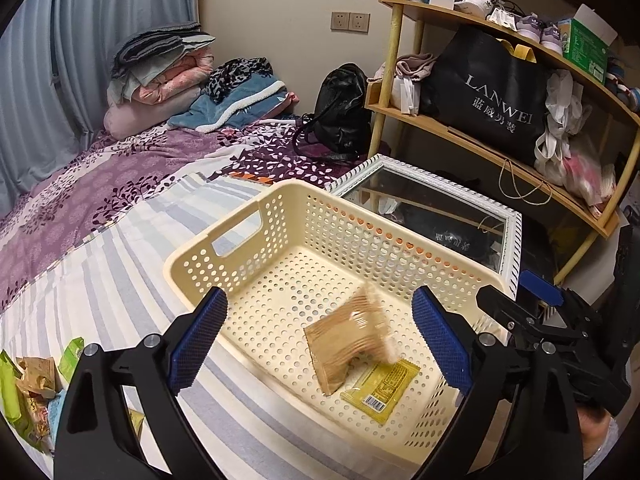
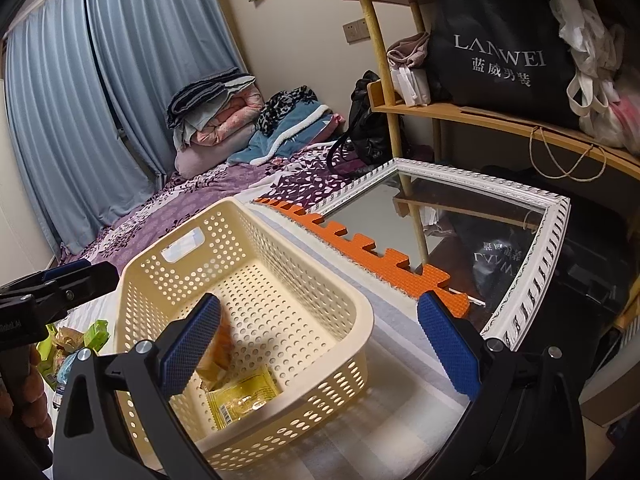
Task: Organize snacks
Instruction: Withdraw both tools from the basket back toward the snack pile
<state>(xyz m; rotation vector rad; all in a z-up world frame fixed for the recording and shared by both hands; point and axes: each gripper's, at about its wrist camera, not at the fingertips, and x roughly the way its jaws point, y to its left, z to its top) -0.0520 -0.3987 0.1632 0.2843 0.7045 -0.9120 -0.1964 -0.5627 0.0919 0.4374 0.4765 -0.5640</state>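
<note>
Two packets in the basket [image 1: 280,216], both your grippers spread wide and empty.
Between your left gripper [image 1: 320,344] fingers, a blurred brown packet [image 1: 352,340] tilts over the yellow packet [image 1: 382,390]; your right gripper [image 2: 320,344] view alone shows the orange mat [image 2: 360,248], while loose snacks [image 1: 28,384] lie left.

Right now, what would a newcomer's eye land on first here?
The cream perforated plastic basket on the striped bedsheet, with a blurred tan snack packet dropping over a flat yellow packet inside. Beyond it lies a white-framed mirror beside the bamboo shelf's black LANWEI bag.
</note>
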